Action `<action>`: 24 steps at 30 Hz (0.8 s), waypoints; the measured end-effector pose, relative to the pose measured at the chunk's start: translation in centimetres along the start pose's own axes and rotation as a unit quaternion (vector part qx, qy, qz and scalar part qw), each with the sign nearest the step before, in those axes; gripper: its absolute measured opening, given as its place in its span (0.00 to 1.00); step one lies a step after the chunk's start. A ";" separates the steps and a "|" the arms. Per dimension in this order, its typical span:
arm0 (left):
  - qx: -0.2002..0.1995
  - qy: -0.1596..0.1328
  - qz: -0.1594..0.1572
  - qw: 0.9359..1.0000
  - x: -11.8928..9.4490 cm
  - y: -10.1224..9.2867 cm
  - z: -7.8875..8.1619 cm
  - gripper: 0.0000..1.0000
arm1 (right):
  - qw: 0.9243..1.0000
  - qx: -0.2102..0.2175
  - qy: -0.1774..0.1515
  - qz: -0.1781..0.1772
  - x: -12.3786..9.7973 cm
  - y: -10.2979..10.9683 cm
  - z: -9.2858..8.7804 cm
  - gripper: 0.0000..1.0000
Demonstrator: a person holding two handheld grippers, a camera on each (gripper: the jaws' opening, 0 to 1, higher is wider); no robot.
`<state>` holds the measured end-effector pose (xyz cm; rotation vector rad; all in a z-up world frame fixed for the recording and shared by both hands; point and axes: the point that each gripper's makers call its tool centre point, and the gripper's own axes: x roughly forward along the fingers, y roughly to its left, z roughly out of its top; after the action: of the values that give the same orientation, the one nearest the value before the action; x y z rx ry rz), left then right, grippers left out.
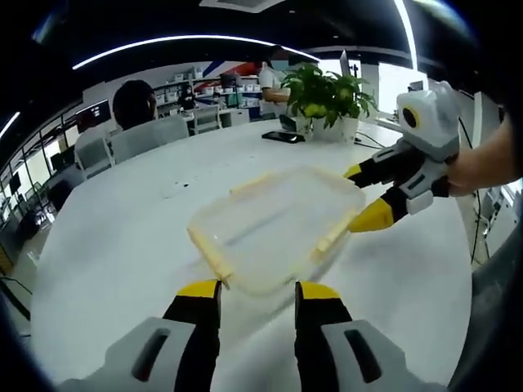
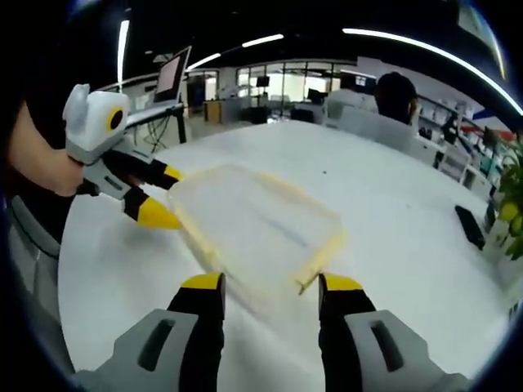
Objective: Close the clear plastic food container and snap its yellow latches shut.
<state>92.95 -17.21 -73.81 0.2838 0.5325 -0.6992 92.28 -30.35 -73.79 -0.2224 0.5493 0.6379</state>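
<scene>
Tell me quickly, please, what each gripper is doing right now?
Left gripper: open, holding nothing, jaws at the near edge of the clear container.
Right gripper: open, holding nothing, jaws at the container's opposite side.

Container (image 1: 274, 229) sat mid-table, white tabletop (image 1: 122, 245) bare on all sides of it. My left gripper (image 1: 257, 296) had jaws apart at near edge, my right gripper (image 1: 369, 196) at opposite edge, jaws apart. Far-side obstacles: potted plants (image 1: 327, 96) and black phone (image 1: 283, 136), both well apart from container. Chairs and seated person (image 1: 135, 104) lay beyond table rim.
</scene>
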 end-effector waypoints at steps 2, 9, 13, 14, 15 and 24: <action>-0.001 -0.001 0.000 1.000 0.0 0.0 0.0 0.29 | 1.000 -0.002 0.001 0.001 0.1 -0.2 0.0 0.42; -0.003 0.005 0.000 1.000 0.0 -0.1 -0.1 0.28 | 1.000 -0.003 0.006 0.001 0.1 -0.2 0.0 0.41; -0.029 0.013 0.011 0.999 -0.8 -0.3 -0.8 0.31 | 1.000 0.006 0.007 -0.004 -0.5 0.1 0.0 0.44; -0.035 0.013 0.011 0.999 -1.0 -0.5 -0.8 0.32 | 1.000 0.010 0.007 -0.003 -0.7 0.3 0.0 0.45; -0.044 0.013 0.013 0.999 -1.3 -0.7 -0.9 0.33 | 1.000 0.011 0.007 -0.004 -0.8 0.4 0.0 0.46; -0.083 -0.005 0.035 0.996 -4.3 -1.9 -0.4 0.35 | 0.999 0.029 0.001 -0.016 -2.8 1.4 0.2 0.49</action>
<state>88.75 -16.15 -71.96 0.1432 0.5652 -0.5853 89.60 -30.58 -72.16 -0.1761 0.5640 0.5907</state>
